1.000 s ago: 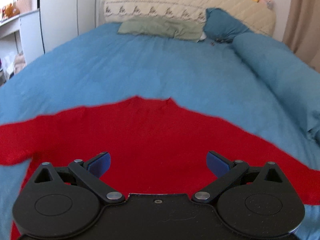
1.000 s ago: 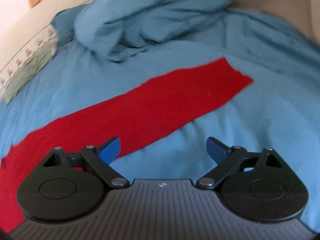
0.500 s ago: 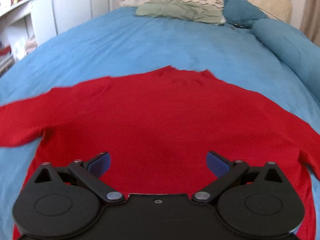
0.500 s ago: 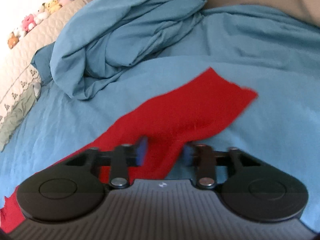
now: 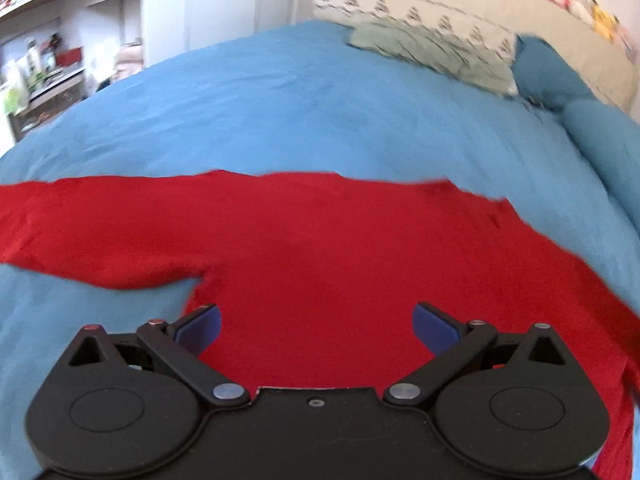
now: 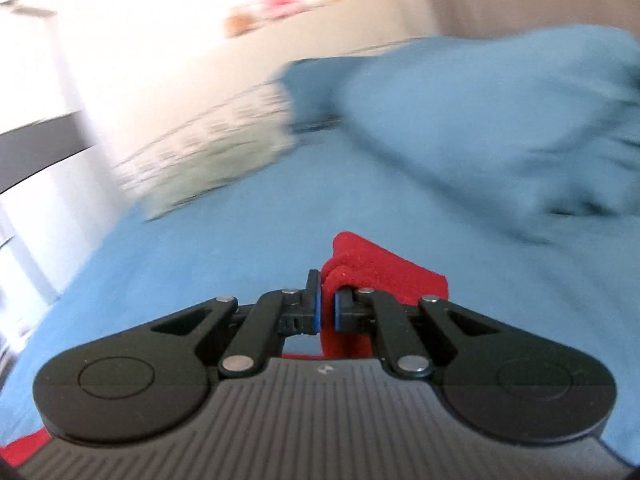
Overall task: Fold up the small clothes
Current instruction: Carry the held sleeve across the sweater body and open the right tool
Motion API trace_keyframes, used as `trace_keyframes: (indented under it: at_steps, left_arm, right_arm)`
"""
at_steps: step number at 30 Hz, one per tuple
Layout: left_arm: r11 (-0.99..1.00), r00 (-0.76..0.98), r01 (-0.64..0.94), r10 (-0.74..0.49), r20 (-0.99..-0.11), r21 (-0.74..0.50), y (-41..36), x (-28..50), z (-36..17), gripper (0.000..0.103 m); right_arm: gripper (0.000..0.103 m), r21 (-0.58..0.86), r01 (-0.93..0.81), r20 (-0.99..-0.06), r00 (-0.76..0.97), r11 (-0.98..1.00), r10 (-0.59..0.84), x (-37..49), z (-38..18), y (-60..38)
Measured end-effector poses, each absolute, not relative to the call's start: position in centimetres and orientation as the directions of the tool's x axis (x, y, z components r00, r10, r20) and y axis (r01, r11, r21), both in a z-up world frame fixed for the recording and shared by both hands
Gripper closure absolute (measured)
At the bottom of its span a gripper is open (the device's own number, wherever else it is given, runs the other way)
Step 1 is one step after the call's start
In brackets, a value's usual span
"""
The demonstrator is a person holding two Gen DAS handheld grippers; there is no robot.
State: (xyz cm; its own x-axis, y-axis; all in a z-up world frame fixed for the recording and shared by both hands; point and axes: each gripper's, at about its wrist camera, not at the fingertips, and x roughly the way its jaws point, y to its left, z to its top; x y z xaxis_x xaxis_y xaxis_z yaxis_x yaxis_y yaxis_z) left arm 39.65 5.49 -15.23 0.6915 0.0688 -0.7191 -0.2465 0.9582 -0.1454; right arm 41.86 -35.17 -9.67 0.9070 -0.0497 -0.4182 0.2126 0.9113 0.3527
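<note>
The left claw (image 5: 316, 322) hung wide and empty over the red top (image 5: 320, 264), which lay spread flat on the blue bed (image 5: 280, 120), one sleeve trailing toward 9 o'clock. The right claw (image 6: 327, 308) was pinched on a bunched sleeve end (image 6: 372, 264). The knit looked light, limp and grippy; I judged cuffs and hem corners the best holds. A green garment (image 5: 432, 54) lay at 1 o'clock, far off.

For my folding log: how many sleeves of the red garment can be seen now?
2. One sleeve lies flat on the blue bed; the other sleeve is pinched in the right hand-held gripper.
</note>
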Motion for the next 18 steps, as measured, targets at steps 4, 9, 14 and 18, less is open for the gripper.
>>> trace_keyframes:
  at_steps: [4, 9, 14, 18]
  left_arm:
    - [0.941, 0.703, -0.303, 0.116, -0.702, -0.148, 7.5, 39.4, -14.7, 0.0]
    - [0.925, 0.705, -0.344, 0.143, -0.695, -0.159, 9.4, 39.2, -14.6, 0.0]
    - [0.919, 0.703, -0.357, 0.145, -0.696, -0.169, 10.1, 39.4, -14.7, 0.0]
    - [0.924, 0.707, -0.345, 0.141, -0.693, -0.164, 10.0, 39.4, -14.7, 0.0]
  right_arm:
    - [0.082, 0.331, -0.022, -0.385, 0.91, 0.943, 0.156, 45.4, -10.3, -25.8]
    - [0.082, 0.295, -0.212, -0.48, 0.81, 0.932, 0.337, 47.4, -14.9, -15.5]
    - [0.082, 0.283, -0.268, -0.56, 0.734, 0.921, 0.385, 46.5, -19.1, -11.1]
    - [0.081, 0.26, -0.282, -0.595, 0.707, 0.924, 0.383, 47.0, -20.6, -9.9]
